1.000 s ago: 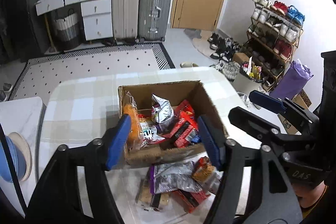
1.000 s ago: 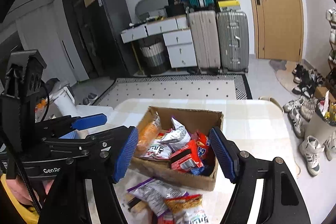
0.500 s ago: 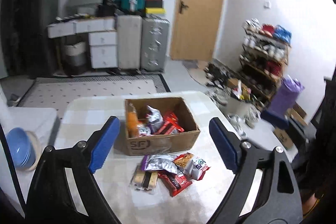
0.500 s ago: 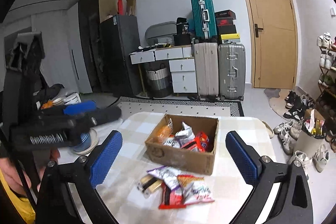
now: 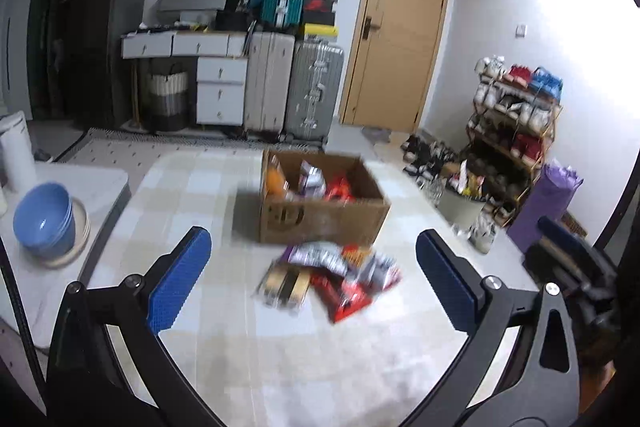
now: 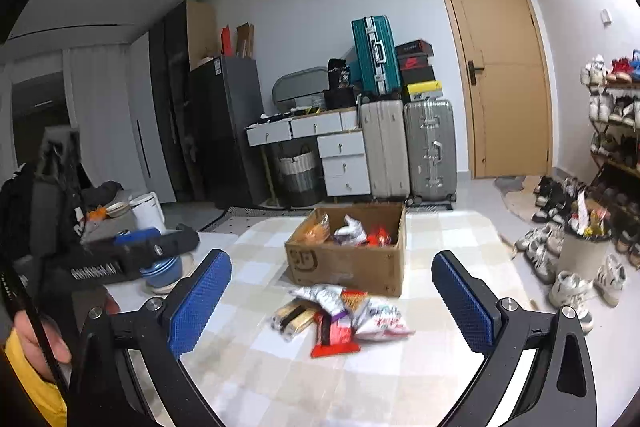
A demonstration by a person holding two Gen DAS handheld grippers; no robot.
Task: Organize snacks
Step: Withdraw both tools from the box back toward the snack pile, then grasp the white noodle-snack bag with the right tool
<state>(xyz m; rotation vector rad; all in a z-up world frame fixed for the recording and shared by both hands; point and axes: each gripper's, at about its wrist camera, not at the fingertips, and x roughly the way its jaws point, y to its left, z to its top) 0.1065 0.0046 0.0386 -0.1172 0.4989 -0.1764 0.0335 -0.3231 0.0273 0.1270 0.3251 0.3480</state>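
On table [image 6: 440, 239] | one box [image 6: 348, 263] | left hand-held gripper [image 5: 312, 283] opening, empty | right hand-held gripper [image 6: 332, 291] opening, empty

Both hand-held grippers drew back from the box [image 5: 324, 203]; jaws opening, empty.

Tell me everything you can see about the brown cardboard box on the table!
The brown cardboard box is open on top and stands upright on the pale checked tablecloth. Its front wall bears a dark printed logo, too blurred to read. Inside are snack packets: an orange one at the left, a silvery one in the middle, red ones to the right. More loose snack packets lie heaped on the cloth just in front. Neither gripper touches it.
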